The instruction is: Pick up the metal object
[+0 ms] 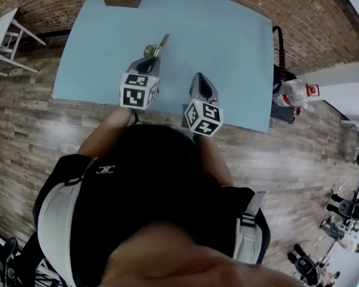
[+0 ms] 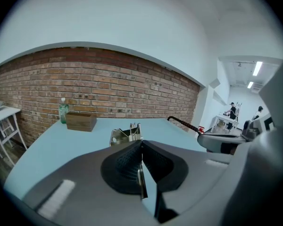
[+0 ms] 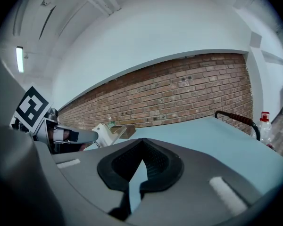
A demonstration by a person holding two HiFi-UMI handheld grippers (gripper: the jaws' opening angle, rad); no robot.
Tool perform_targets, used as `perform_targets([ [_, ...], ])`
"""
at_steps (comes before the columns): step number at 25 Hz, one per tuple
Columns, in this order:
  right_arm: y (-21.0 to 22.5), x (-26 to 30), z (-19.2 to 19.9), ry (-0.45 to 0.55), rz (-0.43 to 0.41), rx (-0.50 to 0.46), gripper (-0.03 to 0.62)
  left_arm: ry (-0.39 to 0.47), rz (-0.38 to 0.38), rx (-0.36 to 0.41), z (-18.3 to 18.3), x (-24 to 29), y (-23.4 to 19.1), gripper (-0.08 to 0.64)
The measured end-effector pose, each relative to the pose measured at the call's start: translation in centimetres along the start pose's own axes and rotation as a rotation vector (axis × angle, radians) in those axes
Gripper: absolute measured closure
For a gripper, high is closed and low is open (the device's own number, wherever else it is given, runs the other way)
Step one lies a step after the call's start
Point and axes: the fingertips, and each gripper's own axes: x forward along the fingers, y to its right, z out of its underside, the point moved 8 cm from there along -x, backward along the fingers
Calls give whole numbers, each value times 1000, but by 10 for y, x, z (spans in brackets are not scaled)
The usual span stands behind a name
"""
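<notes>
The left gripper (image 1: 147, 60) is clenching its fingers on the metal object (image 2: 125, 135). They are pinching a thin plate at its rear, while the sprung, bulkier part is sticking out ahead of the tips. The object is hanging over the near part of the blue tabletop (image 1: 221, 40), apparently clear of the surface. The right gripper (image 3: 142, 141) is waiting just beside the left one, with its fingers closed on nothing.

The main risk is the hold itself. The fingers are gripping only a narrow strip of smooth metal and the weight is sitting forward, so a quick tilt or jerk could be enough to make the piece pivot or slide out and drop. A sideways move could also knock it against the right gripper.
</notes>
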Motion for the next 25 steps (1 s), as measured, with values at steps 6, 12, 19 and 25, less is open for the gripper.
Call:
perform_targets([
  [6,-3,1,2,-9,-2,-11,581,-15,16,-16,3,0,-1,557],
  [12,0,2,1,-12,4,-3,580,-37,18,-22,4,4,0,557],
  [19,-2,4,6,-21,5,0,580,-48,14,-20,6,6,-3,557],
  [25,1,10,4,-24,6,-2,580,-64,11,-15,8,13,-5,557],
])
